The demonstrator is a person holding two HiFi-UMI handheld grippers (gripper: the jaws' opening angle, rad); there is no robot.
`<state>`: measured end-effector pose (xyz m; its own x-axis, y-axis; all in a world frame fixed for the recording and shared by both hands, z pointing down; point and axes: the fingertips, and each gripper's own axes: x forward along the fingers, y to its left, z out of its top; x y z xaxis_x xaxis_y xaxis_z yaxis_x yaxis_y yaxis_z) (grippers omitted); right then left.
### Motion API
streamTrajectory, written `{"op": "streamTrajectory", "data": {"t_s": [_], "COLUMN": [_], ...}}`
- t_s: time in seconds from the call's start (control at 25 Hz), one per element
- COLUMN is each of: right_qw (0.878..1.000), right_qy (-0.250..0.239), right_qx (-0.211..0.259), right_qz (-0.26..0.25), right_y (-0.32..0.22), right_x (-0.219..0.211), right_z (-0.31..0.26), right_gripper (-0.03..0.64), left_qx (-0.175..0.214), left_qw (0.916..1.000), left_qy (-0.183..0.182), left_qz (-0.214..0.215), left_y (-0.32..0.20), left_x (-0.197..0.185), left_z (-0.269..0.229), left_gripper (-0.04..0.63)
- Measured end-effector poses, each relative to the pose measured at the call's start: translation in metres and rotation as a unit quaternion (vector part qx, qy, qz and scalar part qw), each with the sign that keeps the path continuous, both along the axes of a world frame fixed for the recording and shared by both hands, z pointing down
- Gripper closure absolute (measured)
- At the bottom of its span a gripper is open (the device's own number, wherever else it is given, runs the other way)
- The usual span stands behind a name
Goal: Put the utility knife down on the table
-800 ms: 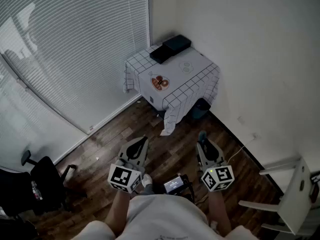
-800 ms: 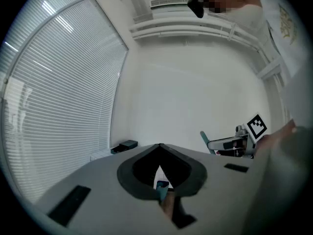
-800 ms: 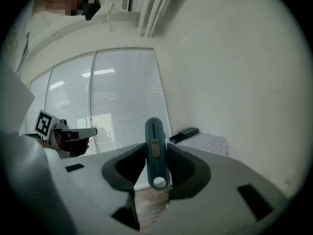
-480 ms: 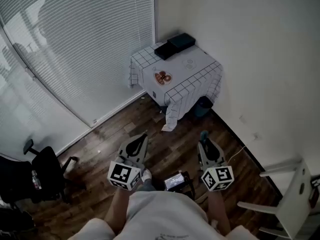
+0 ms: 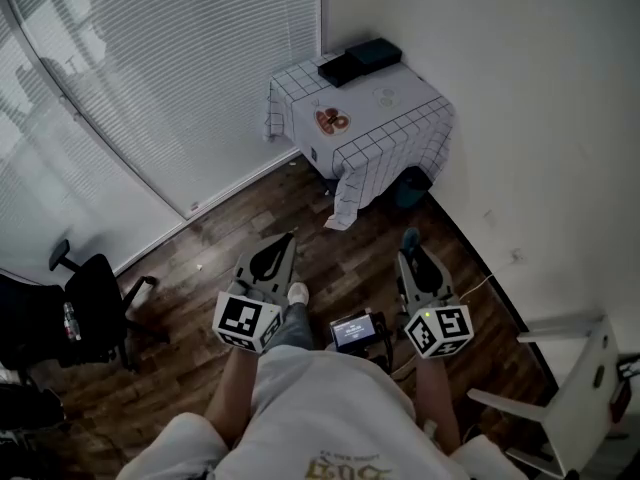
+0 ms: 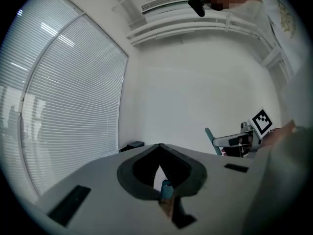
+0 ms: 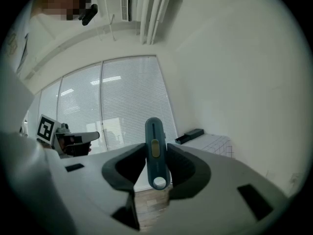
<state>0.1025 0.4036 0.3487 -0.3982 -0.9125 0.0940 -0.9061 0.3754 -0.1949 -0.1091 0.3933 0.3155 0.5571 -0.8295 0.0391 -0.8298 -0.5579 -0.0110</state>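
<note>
Well short of the checked-cloth surface (image 5: 400, 118), the right gripper (image 5: 411, 260) is clamping the utility knife (image 7: 153, 146) upright, while the left gripper (image 5: 283, 243), equally far from that surface, is hovering closed and empty.

Table (image 5: 402, 126): checked cloth, set in the corner between blinds (image 5: 170, 78) and wall, well ahead of both grippers.
On table: two dark boxes (image 5: 360, 60) at the far edge; plate (image 5: 321, 118) towards the near left corner.
Left gripper (image 5: 283, 248): held over the wood floor (image 5: 210, 258).
Right gripper (image 5: 409, 260): beside the left; teal end of the utility knife (image 5: 408, 238) pokes past its front.
Left edge: black office chair (image 5: 90, 303).
Lower right: white chair (image 5: 585, 388).
</note>
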Motion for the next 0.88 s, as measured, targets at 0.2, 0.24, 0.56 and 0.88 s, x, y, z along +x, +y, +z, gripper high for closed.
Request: {"op": "streamTrajectory", "data": {"t_s": [0.2,0.24,0.56,0.88], "right_qw": [1.000,1.000,1.000,0.998], "right_qy": [-0.001,-0.002,0.001,0.016], "right_qx": [-0.008,-0.010,-0.015,-0.008], "right_qz": [0.005,0.008,0.027,0.068], "right_y": [-0.008,-0.012,-0.059,-0.139], "right_x": [0.007,0.008,0.014,0.013], "right_z": [0.008,0.010,0.018,0.012], "right_gripper": [0.477,0.477,0.477,0.477], "left_qx": [-0.003,-0.006,-0.010,0.017], "left_qw": [1.0000,1.0000,0.9997,0.9998], "left_qy": [-0.003,-0.002,-0.016,-0.013], "left_qz": [0.003,0.003,0.018,0.002], "left_y": [-0.010,-0.014,-0.072,-0.164], "left_x": [0.004,0.004,0.016,-0.009], "left_z": [0.002,0.005,0.019,0.011], "left_gripper": [0.588,0.588,0.588,0.588]}}
